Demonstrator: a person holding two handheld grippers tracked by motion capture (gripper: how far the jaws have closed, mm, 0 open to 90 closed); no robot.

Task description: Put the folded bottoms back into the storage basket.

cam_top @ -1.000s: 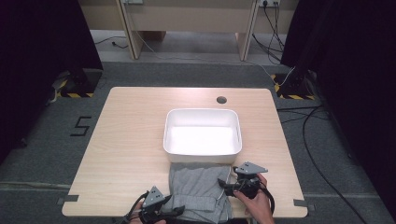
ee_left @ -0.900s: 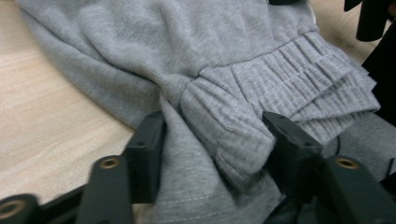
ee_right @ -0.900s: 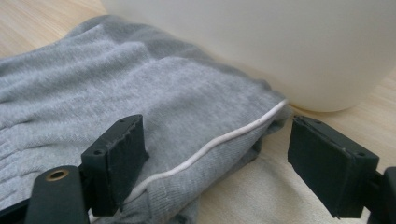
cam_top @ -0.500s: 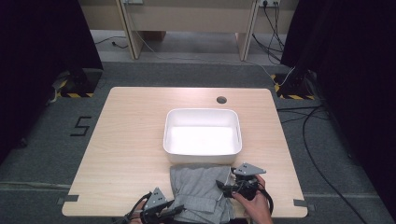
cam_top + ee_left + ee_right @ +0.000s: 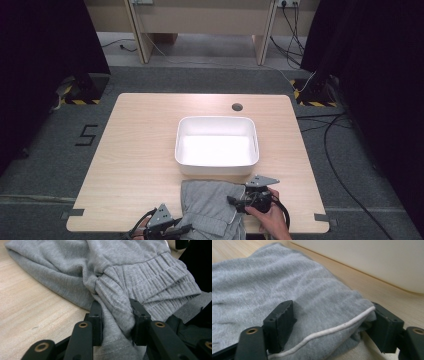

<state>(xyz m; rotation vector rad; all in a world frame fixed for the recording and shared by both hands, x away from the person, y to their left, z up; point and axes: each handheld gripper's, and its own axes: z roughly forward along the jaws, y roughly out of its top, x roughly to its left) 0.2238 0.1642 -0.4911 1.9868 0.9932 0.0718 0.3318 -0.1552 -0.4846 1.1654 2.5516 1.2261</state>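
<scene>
A crumpled grey knitted garment with a ribbed waistband and white piping lies at the lower middle of the high view, on the near edge of the pale wooden counter, just below the white rectangular plastic tub. Its lower end is cut off by the bottom of that frame.

The left gripper is clenched on the garment: in the left gripper view a bunched fold of the fabric beside the ribbed band is pinched between the two black jaws, which have just been closing. In the high view this gripper sits at the lower left of the cloth, partly cropped by the frame edge, and the hand behind it is hard to make out.

The right gripper straddles a thick folded edge with the white piping; its jaws have just been closing with the cloth between them. The right-hand jaw meets the fabric, but whether the left-hand pad presses on it cannot be told. In the high view this gripper lies at the garment's right edge, the person's hand behind it.
</scene>
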